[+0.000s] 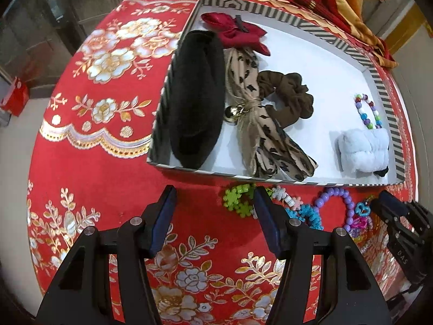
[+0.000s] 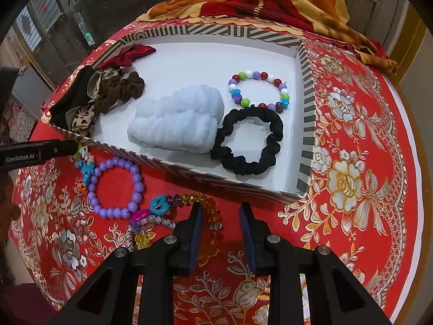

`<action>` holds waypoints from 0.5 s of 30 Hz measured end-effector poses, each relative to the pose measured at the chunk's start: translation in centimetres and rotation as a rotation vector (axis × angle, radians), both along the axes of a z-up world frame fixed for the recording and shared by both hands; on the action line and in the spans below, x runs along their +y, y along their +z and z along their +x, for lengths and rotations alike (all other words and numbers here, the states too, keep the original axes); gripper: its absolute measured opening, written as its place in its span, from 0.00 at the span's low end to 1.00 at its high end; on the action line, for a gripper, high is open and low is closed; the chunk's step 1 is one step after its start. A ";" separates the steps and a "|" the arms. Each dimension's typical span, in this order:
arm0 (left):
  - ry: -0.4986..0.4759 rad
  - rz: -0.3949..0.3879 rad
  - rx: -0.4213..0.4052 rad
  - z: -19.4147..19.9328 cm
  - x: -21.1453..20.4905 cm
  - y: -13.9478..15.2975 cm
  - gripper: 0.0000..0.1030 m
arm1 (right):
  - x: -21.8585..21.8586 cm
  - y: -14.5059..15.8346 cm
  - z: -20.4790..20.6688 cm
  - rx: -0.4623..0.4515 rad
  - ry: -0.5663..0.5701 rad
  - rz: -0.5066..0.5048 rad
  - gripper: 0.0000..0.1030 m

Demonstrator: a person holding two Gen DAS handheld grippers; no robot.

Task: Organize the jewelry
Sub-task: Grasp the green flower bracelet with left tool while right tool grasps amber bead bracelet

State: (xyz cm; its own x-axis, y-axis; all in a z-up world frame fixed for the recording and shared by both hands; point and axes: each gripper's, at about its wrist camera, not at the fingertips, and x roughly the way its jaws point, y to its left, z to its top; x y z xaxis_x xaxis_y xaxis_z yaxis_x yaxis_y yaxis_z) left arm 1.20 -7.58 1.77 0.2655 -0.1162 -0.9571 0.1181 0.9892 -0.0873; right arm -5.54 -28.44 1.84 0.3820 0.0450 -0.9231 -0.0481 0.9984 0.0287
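Observation:
A striped-rim tray [image 1: 270, 13] [image 2: 307, 124] holds a black fuzzy band [image 1: 194, 94], red bow [image 1: 238, 32], leopard bow [image 1: 270, 140], brown scrunchie [image 1: 295, 92], white fluffy band [image 2: 176, 122], black scrunchie [image 2: 276, 127] and multicolour bead bracelet [image 2: 284, 92]. On the cloth before the tray lie a green snowflake bracelet [image 1: 238, 195], purple bead bracelet [image 2: 94, 178] and amber crystal bracelet [image 2: 203, 200]. My left gripper [image 1: 215, 197] is open above bare cloth, beside the green bracelet. My right gripper [image 2: 220, 208] stands narrowly open, its left finger on the amber bracelet's loop, pads not pressing.
A turquoise charm [image 2: 161, 205] and several small beaded pieces lie tangled left of the right gripper. An orange and red blanket [image 2: 257, 0] is bunched behind the tray. The red floral cloth [image 2: 351, 176] covers a round table whose edge runs close on the right.

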 end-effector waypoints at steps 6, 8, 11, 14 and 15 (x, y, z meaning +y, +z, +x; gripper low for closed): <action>-0.092 -0.043 -0.021 -0.3 -1.0 0.4 0.13 | 0.6 0.0 -0.2 -0.013 0.019 -0.037 0.11; -0.103 -0.049 -0.010 -0.6 -1.1 0.3 0.12 | 0.4 0.1 -0.4 -0.010 0.013 -0.019 0.08; -0.089 -0.105 0.024 -1.4 -0.1 0.8 0.12 | 0.0 1.3 -1.2 -0.036 -0.005 0.037 0.08; -0.079 -0.134 0.025 -2.2 0.5 1.8 0.12 | 0.2 3.2 -2.0 -0.074 0.004 0.049 0.08; -0.075 -0.139 0.019 -2.5 0.7 2.4 0.12 | 0.3 3.8 -2.2 -0.086 0.006 0.055 0.08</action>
State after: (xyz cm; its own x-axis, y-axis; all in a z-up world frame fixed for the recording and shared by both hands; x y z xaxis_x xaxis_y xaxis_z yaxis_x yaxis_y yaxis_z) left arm -1.33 -6.83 4.19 0.2335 -0.2667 -0.9351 0.1878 0.9559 -0.2257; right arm -7.78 -28.15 5.63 0.4591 0.0971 -0.8831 -0.0583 0.9952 0.0792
